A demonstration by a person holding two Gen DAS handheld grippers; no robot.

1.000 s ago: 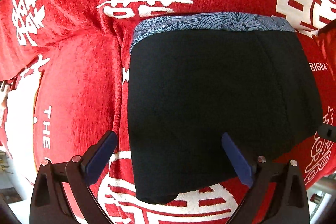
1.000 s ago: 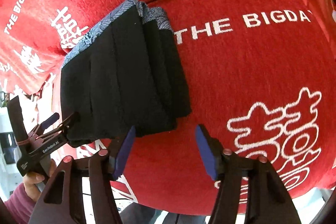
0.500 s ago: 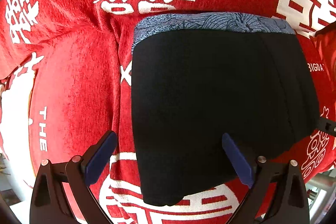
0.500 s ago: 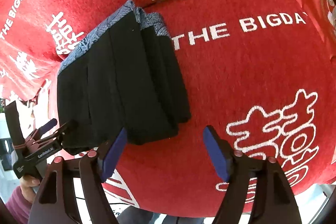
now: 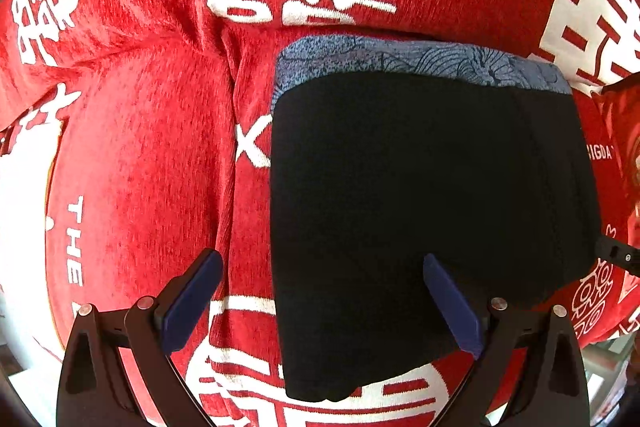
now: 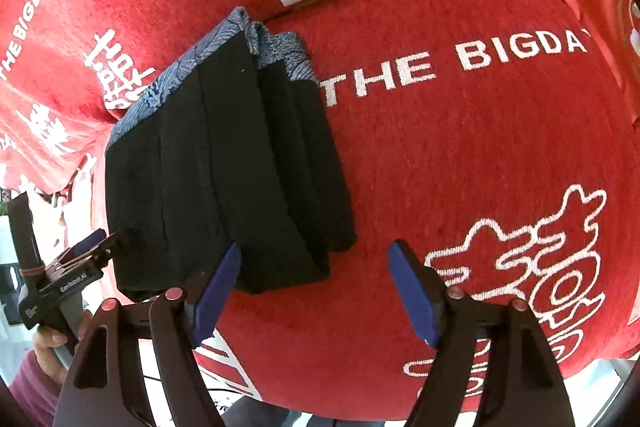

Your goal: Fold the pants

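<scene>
The black pants (image 5: 432,211) with a blue-grey patterned waistband lie folded into a compact stack on the red blanket. In the right wrist view the pants (image 6: 224,163) show several stacked layers. My left gripper (image 5: 320,291) is open and empty, hovering over the near edge of the stack. My right gripper (image 6: 316,287) is open and empty, above the blanket just right of the stack's near corner. The left gripper also shows in the right wrist view (image 6: 88,251), at the stack's left edge.
A red blanket (image 6: 480,147) with white characters and "THE BIGDAY" lettering covers the cushioned surface. A crease in the blanket (image 5: 228,131) runs left of the pants. The person's hand (image 6: 48,343) holds the left gripper at lower left.
Both grippers have pulled back slightly from the folded pants. The right gripper's jaws have opened wider. The pants have not moved.
</scene>
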